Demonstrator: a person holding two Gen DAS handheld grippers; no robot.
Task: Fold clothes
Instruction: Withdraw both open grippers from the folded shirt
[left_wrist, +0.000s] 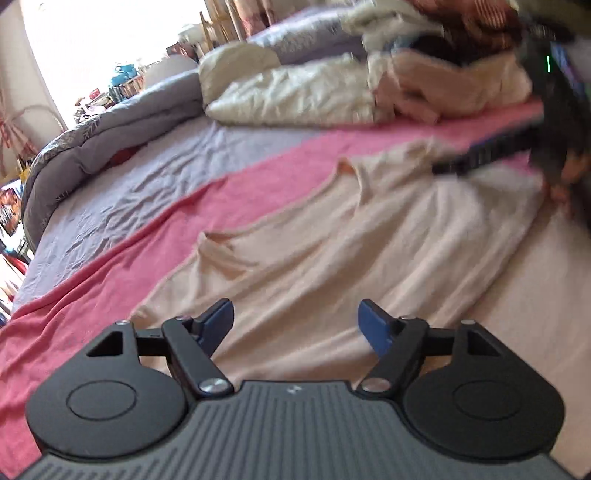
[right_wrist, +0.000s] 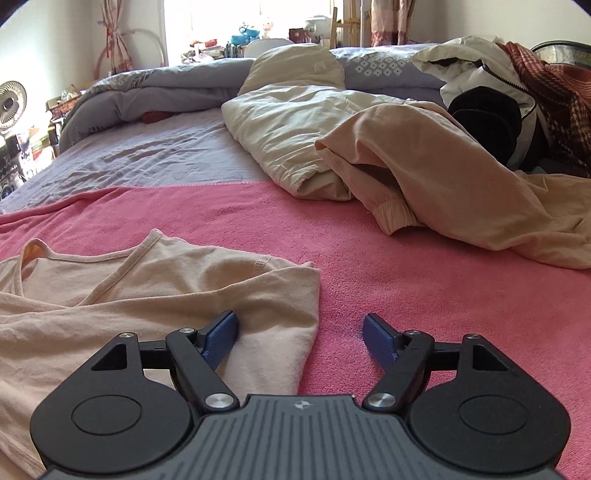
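A pale peach shirt (left_wrist: 332, 236) lies spread and wrinkled on a pink blanket (left_wrist: 229, 199) on the bed. My left gripper (left_wrist: 297, 325) is open and empty just above the shirt's near part. In the right wrist view the same shirt (right_wrist: 155, 288) lies at the lower left, its folded shoulder edge between the fingers. My right gripper (right_wrist: 300, 334) is open and empty, its left finger over the shirt's edge, its right finger over the pink blanket (right_wrist: 406, 266). The right gripper also shows blurred in the left wrist view (left_wrist: 491, 155) at the shirt's far side.
A heap of other clothes lies at the far side: a peach garment (right_wrist: 443, 173), a cream one (right_wrist: 295, 129), a white jacket (right_wrist: 472, 62) and a red plaid cloth (right_wrist: 554, 92). A grey quilt (right_wrist: 166, 88) is rolled along the back. A lilac sheet (right_wrist: 147, 158) covers the bed's left.
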